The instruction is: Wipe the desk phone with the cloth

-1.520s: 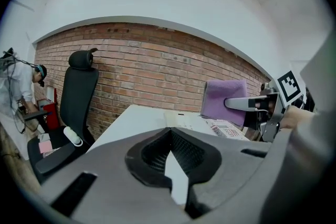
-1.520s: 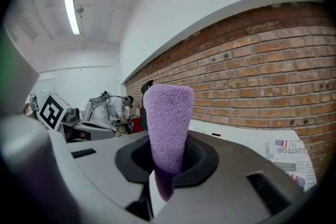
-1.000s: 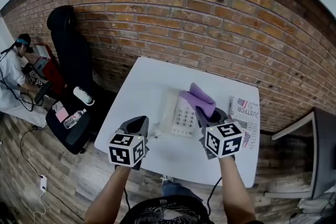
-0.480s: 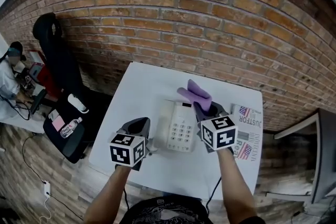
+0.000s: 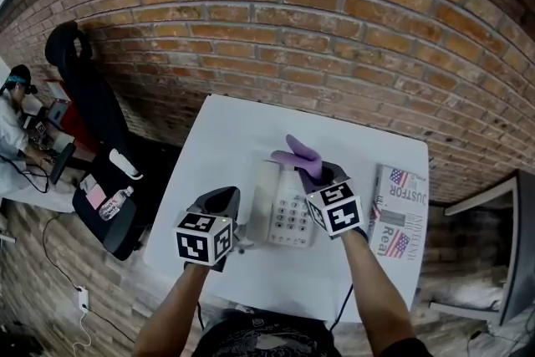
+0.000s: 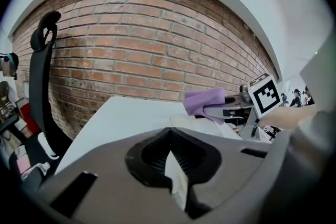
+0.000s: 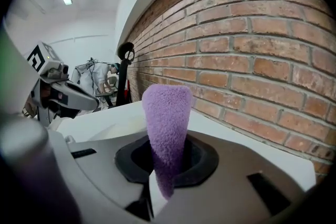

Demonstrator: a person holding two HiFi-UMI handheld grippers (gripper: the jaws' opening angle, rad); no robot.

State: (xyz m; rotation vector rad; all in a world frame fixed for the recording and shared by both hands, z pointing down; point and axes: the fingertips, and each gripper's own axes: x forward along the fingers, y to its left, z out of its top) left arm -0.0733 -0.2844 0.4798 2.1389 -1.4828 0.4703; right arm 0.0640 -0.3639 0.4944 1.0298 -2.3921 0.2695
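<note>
A white desk phone (image 5: 282,209) lies on the white table (image 5: 226,138). My right gripper (image 5: 316,173) is shut on a purple cloth (image 5: 297,156), which hangs over the phone's far end; in the right gripper view the cloth (image 7: 167,123) stands up out of the closed jaws. The left gripper (image 5: 224,196) is shut with nothing in it and sits just left of the phone. From the left gripper view, the cloth (image 6: 205,101) and right gripper (image 6: 231,110) are over the phone (image 6: 207,126), ahead and to the right.
A magazine (image 5: 399,209) lies on the table right of the phone. A brick wall (image 5: 334,29) runs behind the table. A black office chair (image 5: 96,125) stands to the left, with a seated person (image 5: 12,121) beyond it.
My right gripper has carried the cloth leftwards, from the phone's right side onto its far end. The left gripper has stayed put beside the phone.
</note>
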